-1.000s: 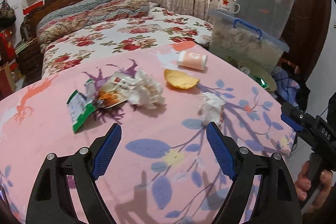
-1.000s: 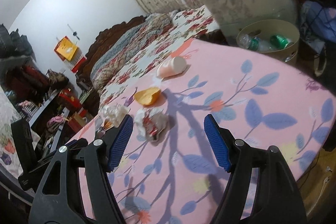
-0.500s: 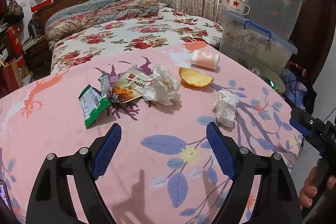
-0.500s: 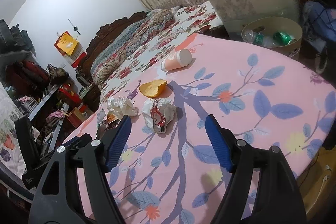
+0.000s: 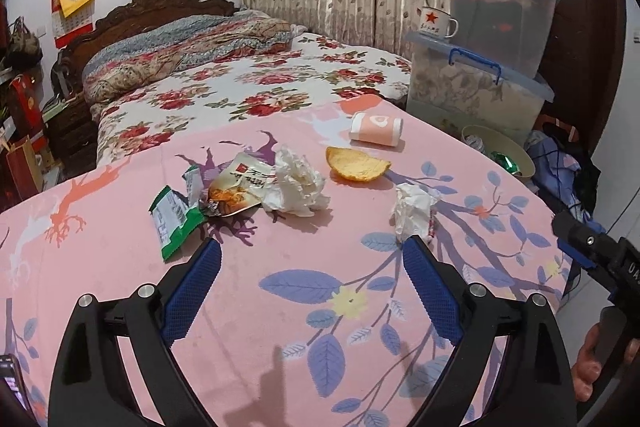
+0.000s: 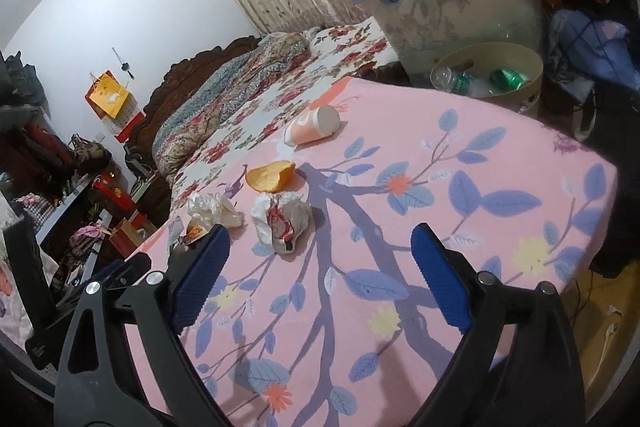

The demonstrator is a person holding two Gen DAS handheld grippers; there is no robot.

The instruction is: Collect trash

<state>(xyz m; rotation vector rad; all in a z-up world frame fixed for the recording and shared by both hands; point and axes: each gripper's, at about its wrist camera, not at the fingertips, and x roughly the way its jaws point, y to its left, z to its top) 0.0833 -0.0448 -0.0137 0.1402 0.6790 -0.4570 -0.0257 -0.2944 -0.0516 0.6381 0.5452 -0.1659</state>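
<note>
Trash lies on a pink flowered tablecloth: a green wrapper, a snack packet, a crumpled white tissue, an orange peel, a crumpled wrapper and a pink paper cup on its side. My left gripper is open and empty, hovering short of the pile. My right gripper is open and empty, with the crumpled wrapper just beyond its left finger. The peel and cup lie farther off.
A round bin holding bottles stands beyond the table's far right edge, also in the left wrist view. Stacked plastic storage boxes rise behind it. A flowered bed lies behind the table. The other gripper's handle shows at right.
Both grippers have drawn back and risen slightly, so the trash pile sits lower in view. Both stay open. Nothing on the table has moved.
</note>
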